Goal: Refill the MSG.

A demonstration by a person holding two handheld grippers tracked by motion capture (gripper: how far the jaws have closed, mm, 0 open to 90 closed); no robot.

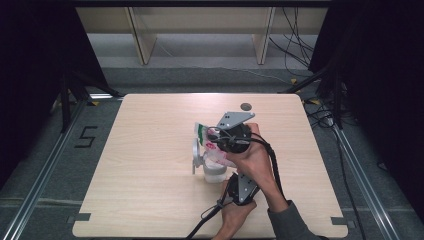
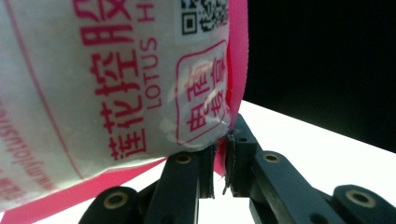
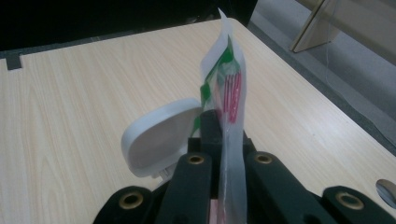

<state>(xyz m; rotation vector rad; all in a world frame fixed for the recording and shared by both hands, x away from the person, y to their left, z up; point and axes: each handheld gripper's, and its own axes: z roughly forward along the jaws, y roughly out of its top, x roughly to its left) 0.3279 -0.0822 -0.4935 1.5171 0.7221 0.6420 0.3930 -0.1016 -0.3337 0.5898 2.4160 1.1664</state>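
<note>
A white plastic bag (image 1: 209, 141) with pink print and a green-marked top hangs tilted over a white jar (image 1: 215, 172) in mid-table. The jar's flip lid (image 1: 195, 152) stands open to its left. My right gripper (image 1: 214, 137) is shut on the bag's upper edge; in the right gripper view the thin bag (image 3: 229, 88) rises from between the jaws of that gripper (image 3: 224, 128), with the lid (image 3: 161, 137) just behind. My left gripper (image 1: 228, 170) comes from below. In the left gripper view this gripper (image 2: 220, 151) pinches the pink seam at a corner of the bag (image 2: 107, 84).
The light wooden table (image 1: 150, 150) has free surface to the left and right of the jar. A small dark round disc (image 1: 245, 106) lies near the far edge, and it appears at the right gripper view's corner (image 3: 387, 190). Cables trail off the table's near edge.
</note>
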